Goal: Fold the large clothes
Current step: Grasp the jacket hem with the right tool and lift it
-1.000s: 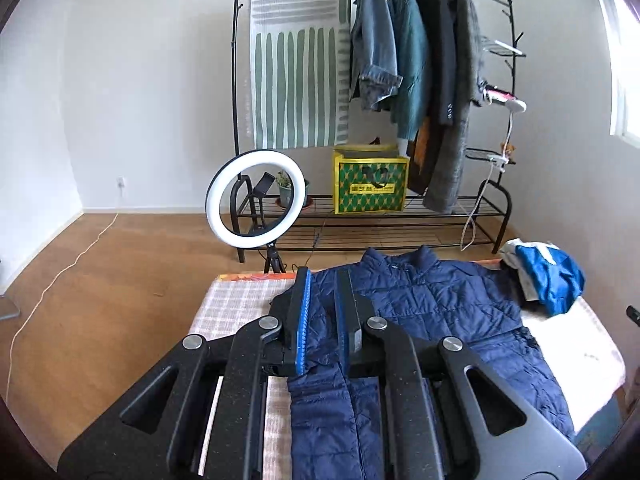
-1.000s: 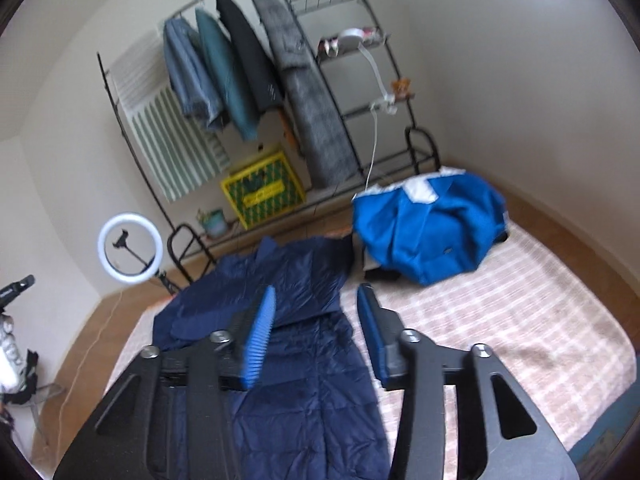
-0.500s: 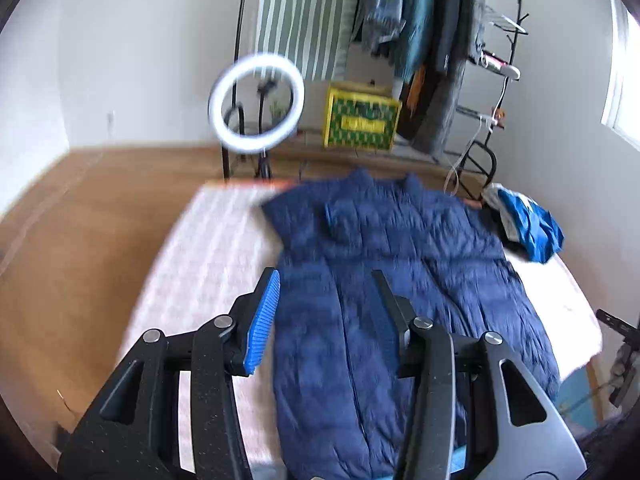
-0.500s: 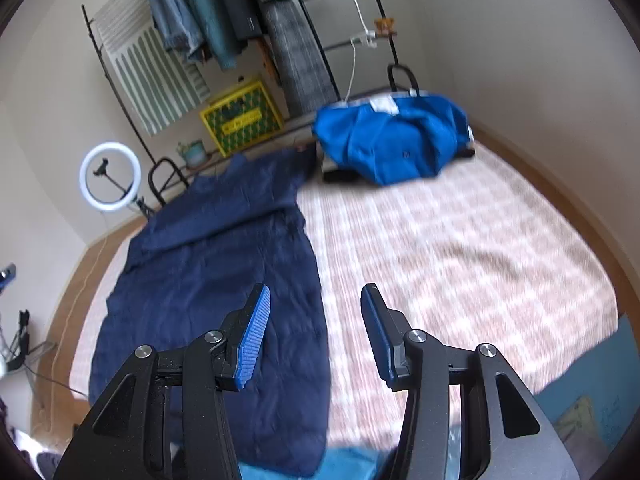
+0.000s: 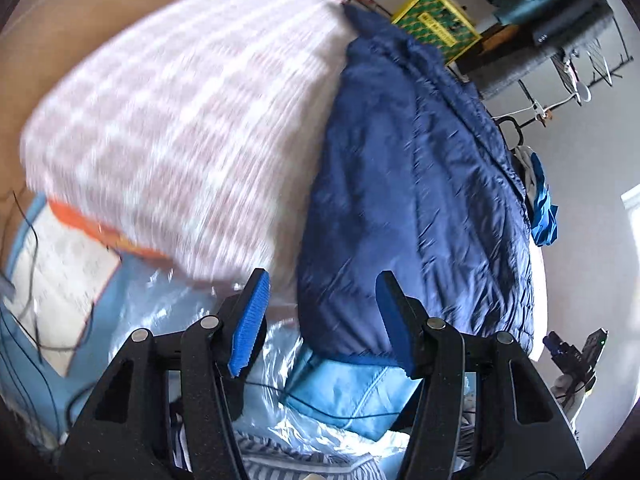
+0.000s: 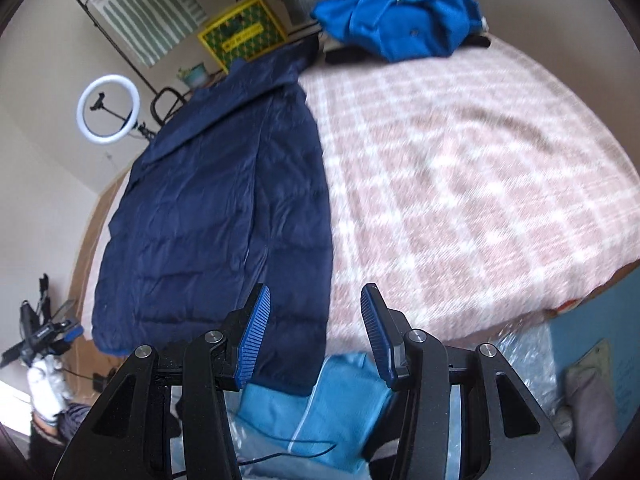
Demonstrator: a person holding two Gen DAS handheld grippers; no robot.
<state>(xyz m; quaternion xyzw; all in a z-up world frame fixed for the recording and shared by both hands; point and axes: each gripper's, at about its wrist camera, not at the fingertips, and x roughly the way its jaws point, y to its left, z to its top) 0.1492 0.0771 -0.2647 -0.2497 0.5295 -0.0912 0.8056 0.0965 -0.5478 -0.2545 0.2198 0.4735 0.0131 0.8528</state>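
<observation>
A long navy puffer coat (image 5: 420, 184) (image 6: 224, 208) lies flat lengthwise on a bed covered by a pink-and-white checked blanket (image 5: 180, 120) (image 6: 460, 184), its hem hanging over the near edge. My left gripper (image 5: 322, 300) hovers above the hem's left corner, its jaws opening, nothing pressed between the blue pads. My right gripper (image 6: 314, 312) stands open over the hem's right corner and touches no cloth. The left hand, in a white glove (image 6: 44, 392), shows at the far left of the right wrist view.
A bright blue jacket (image 6: 400, 20) lies crumpled at the bed's far end. Light blue fabric (image 5: 348, 396) (image 6: 320, 404) and clear plastic bags (image 5: 168, 312) sit below the bed's near edge. A clothes rack, yellow crate (image 6: 240, 36) and ring light (image 6: 108, 108) stand beyond.
Both grippers have dropped and tipped down toward the coat's near hem. The left jaws were nearly shut on navy fabric a second ago and now stand apart, empty. The right jaws kept their gap.
</observation>
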